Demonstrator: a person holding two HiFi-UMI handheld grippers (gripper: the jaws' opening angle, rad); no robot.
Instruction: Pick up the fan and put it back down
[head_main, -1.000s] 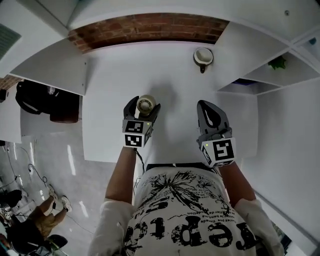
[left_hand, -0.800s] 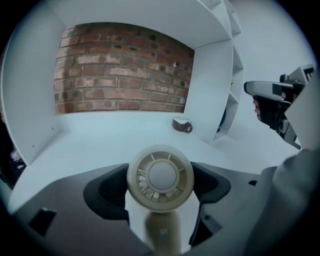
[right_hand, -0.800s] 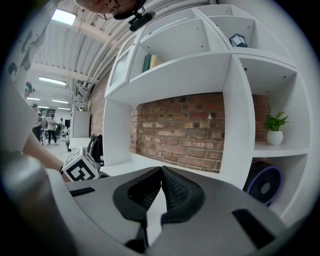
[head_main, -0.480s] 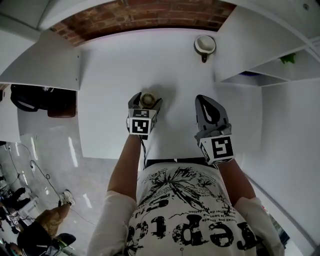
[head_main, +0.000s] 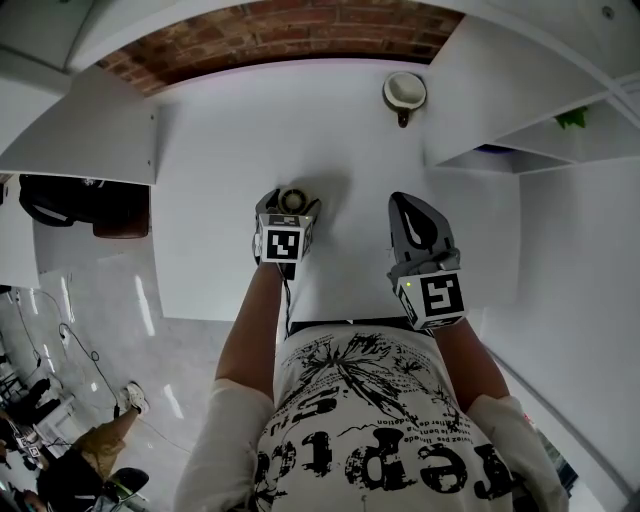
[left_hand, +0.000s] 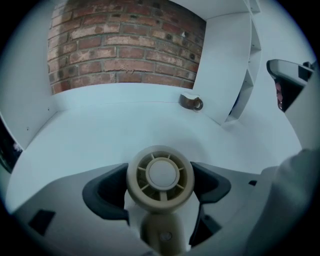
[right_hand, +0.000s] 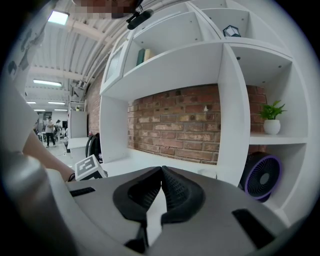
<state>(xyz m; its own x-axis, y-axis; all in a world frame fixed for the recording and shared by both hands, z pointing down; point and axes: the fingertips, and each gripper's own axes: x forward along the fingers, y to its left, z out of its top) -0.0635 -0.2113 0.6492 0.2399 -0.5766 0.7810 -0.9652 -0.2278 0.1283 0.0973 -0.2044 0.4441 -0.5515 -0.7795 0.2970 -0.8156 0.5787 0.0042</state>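
The fan (head_main: 293, 198) is small and beige, with a round grilled head (left_hand: 160, 177) and a short handle (left_hand: 161, 234). My left gripper (head_main: 288, 212) is shut on it, its dark pads (left_hand: 107, 193) pressing the head from both sides over the middle of the white table (head_main: 220, 150). I cannot tell whether the fan touches the table. My right gripper (head_main: 406, 205) hovers to the right of the fan, apart from it. Its jaws (right_hand: 161, 176) are shut with nothing between them.
A brown mug (head_main: 405, 92) stands at the table's far edge near the brick wall (left_hand: 120, 45). White shelving (head_main: 510, 150) rises to the right, holding a purple-rimmed fan (right_hand: 263, 175) and a potted plant (right_hand: 272, 118). A dark bag (head_main: 70, 200) lies left of the table.
My left gripper has carried the fan forward and lower over the table; the fan looks smaller now. The right gripper has barely moved.
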